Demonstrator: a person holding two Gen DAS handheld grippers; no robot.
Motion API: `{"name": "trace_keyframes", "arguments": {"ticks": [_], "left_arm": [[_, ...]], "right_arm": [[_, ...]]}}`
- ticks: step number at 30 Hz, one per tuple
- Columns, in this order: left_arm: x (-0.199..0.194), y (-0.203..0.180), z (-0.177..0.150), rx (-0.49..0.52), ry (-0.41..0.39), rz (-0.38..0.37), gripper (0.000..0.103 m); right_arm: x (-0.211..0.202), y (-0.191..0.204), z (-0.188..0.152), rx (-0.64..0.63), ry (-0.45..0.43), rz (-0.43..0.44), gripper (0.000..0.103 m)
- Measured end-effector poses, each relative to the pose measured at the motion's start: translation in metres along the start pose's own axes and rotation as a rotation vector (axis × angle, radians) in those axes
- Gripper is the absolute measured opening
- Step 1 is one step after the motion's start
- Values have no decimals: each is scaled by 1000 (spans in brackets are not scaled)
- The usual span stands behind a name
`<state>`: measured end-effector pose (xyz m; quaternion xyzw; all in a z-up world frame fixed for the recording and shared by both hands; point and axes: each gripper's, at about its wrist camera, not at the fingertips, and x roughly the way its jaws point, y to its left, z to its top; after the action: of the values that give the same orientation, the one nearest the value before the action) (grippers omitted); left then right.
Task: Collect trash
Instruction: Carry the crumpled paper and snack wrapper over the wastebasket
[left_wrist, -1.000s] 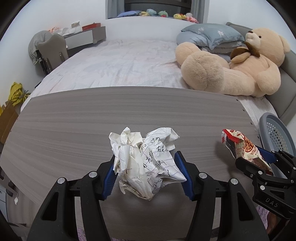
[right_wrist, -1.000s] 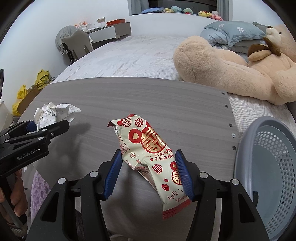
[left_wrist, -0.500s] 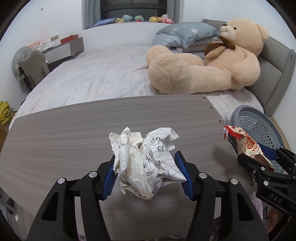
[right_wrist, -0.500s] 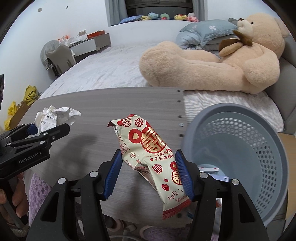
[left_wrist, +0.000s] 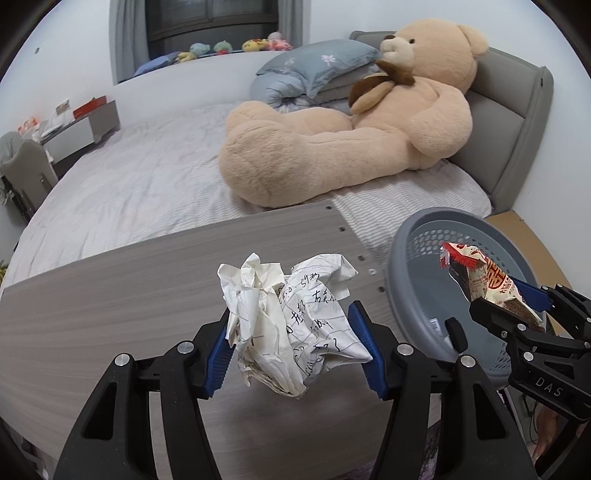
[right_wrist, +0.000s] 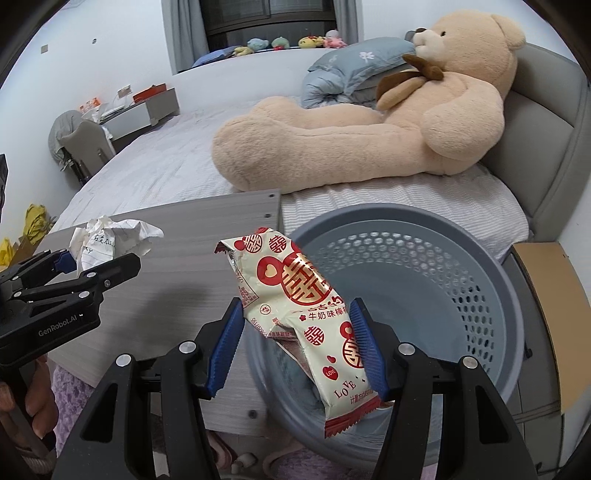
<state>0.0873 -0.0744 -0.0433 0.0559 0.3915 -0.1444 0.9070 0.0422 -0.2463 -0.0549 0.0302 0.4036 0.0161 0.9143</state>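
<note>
While snack wrapper (right_wrist: 306, 306) hides basket (right_wrist: 461, 266) floor, contents unclear.

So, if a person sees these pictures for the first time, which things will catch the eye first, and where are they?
First the huge tan teddy bear lying across the bed, its head near the grey headboard. Then the trash held up close: the left tongs grip a crumpled paper ball over the wooden board, and the right tongs hold a red-and-cream snack wrapper above the grey perforated basket.
</note>
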Motion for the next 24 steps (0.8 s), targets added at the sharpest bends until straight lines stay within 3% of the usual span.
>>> {"name": "trace_keyframes", "arguments": {"ticks": [24], "left_arm": [[38,-89,32,144,32,-99,58]], "right_arm": [[-3,-89,-3,138,3,-73,57]]}}
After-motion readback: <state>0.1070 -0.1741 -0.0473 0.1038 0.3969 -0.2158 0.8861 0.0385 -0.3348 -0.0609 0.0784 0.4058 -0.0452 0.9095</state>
